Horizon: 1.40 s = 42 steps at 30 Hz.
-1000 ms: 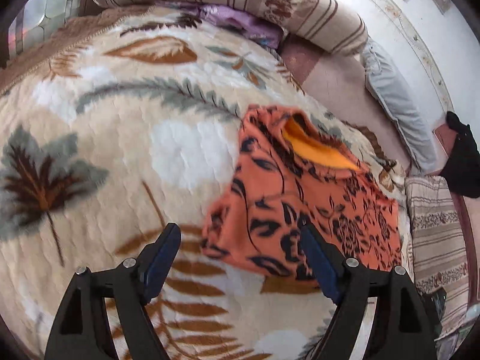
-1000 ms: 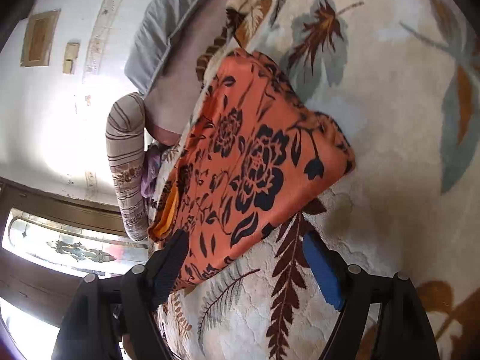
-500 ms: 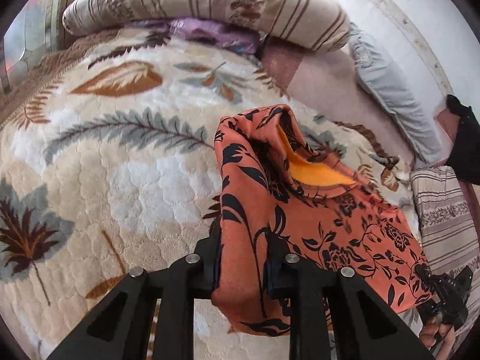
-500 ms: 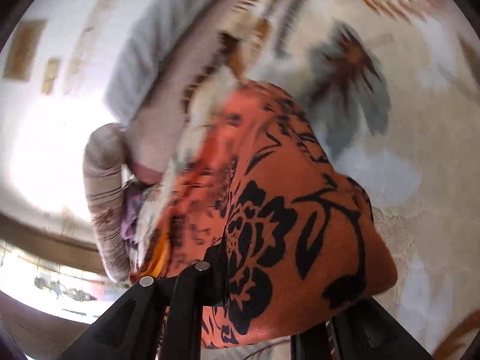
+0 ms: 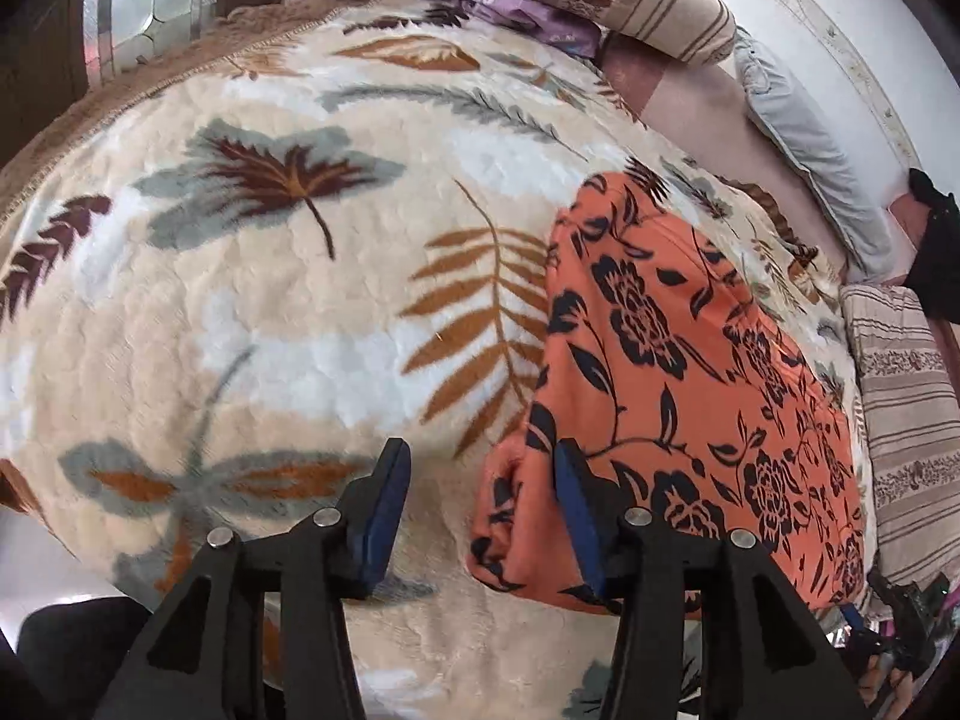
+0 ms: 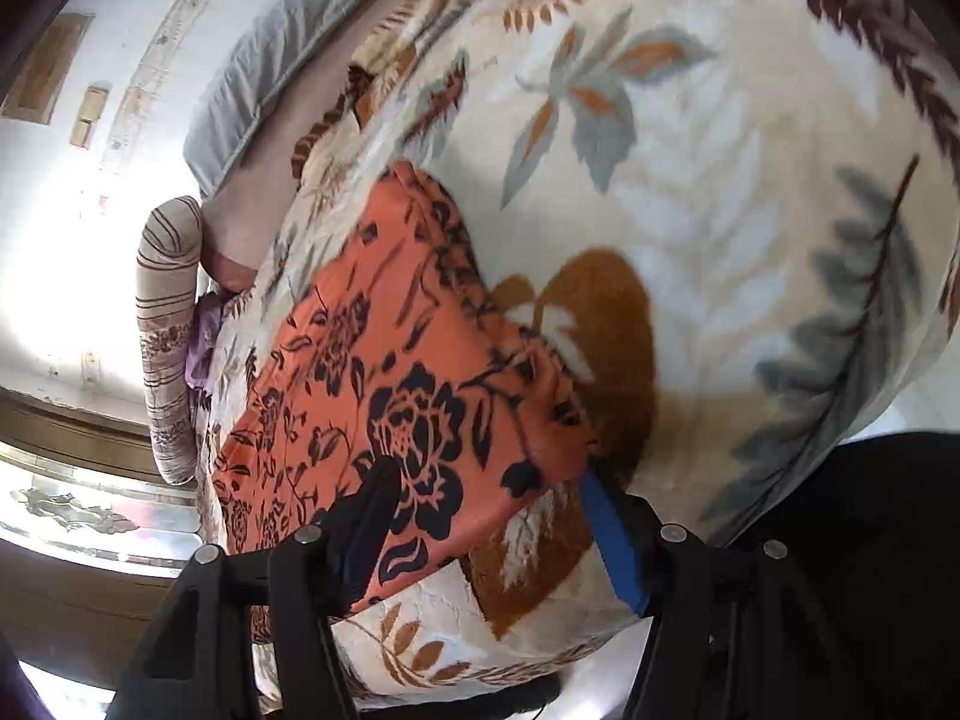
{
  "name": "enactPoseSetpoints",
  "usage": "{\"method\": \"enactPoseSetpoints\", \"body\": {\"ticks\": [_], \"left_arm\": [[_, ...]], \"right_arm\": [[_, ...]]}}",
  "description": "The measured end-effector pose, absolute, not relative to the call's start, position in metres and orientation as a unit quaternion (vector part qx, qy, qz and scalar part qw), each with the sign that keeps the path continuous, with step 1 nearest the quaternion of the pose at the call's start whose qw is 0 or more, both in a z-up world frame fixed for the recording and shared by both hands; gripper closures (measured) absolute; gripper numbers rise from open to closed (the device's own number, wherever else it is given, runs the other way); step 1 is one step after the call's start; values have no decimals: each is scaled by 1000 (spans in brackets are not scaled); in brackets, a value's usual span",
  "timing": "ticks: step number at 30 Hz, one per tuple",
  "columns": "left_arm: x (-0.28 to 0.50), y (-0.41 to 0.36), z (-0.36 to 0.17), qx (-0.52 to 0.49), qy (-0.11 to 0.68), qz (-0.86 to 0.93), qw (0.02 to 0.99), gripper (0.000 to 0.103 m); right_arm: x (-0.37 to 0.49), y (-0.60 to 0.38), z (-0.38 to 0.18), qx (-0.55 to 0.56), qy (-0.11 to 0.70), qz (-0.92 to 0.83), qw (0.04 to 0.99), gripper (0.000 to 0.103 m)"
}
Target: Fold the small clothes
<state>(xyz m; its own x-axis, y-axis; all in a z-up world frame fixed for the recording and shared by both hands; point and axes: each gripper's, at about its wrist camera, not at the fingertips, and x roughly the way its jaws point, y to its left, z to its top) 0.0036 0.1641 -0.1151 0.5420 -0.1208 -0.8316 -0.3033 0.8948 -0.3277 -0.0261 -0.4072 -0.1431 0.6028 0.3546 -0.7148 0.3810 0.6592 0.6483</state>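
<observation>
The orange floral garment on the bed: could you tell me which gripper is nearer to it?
Roughly equal. The left gripper straddles one corner of the orange garment, jaws opening; the right gripper straddles another, opening too.

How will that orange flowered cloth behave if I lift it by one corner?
The orange cloth will probably flop and unfold: its stacked layers lie loose. It looks thin and light, sagging over the blanket. It likely won't slide much on that fuzzy pile.
</observation>
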Motion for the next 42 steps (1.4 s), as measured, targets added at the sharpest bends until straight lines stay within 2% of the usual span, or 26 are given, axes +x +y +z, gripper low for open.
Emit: {"method": "enactPoseSetpoints", "body": {"ticks": [5,8,10,11,13,14,15,16,19,22,26,29,31,33,36,42], "left_arm": [[15,155,-91,-218,451,28,865,52],[24,135,-91,-198,455,7,868,52],[22,125,-93,-194,460,-10,867,49],[22,120,-95,-193,462,-14,865,46],[22,113,-99,-186,469,-15,863,38],[22,110,-103,-178,477,-14,860,34],[23,108,-109,-164,492,-15,855,34],[23,106,-113,-142,503,-12,852,34],[24,100,-106,-77,499,23,863,34],[32,96,-83,-91,467,-16,880,34],[78,85,-75,-77,466,-67,879,34],[138,85,-92,-56,498,-61,863,34],[179,96,-109,-25,512,-17,859,34],[209,123,-124,-19,519,74,852,34],[219,169,-136,-111,526,116,835,34],[162,172,-92,-116,467,83,873,34]], "right_arm": [[-11,-421,-95,385,402,8,830,36],[15,-401,-78,363,415,88,829,35],[34,-378,-81,371,428,160,808,26],[42,-368,-90,377,442,191,791,26],[49,-365,-121,365,479,137,786,26],[45,-371,-143,366,507,92,775,26],[37,-383,-159,405,502,72,761,36],[26,-393,-159,435,475,72,761,36],[26,-387,-130,384,485,57,783,30],[55,-361,-99,340,472,131,803,27],[118,-322,-99,303,504,228,776,24],[165,-309,-129,307,557,262,726,24],[187,-323,-146,318,565,236,723,24],[207,-358,-158,359,535,200,738,25],[208,-421,-166,480,451,126,742,25],[162,-448,-132,429,415,49,801,23]]}}
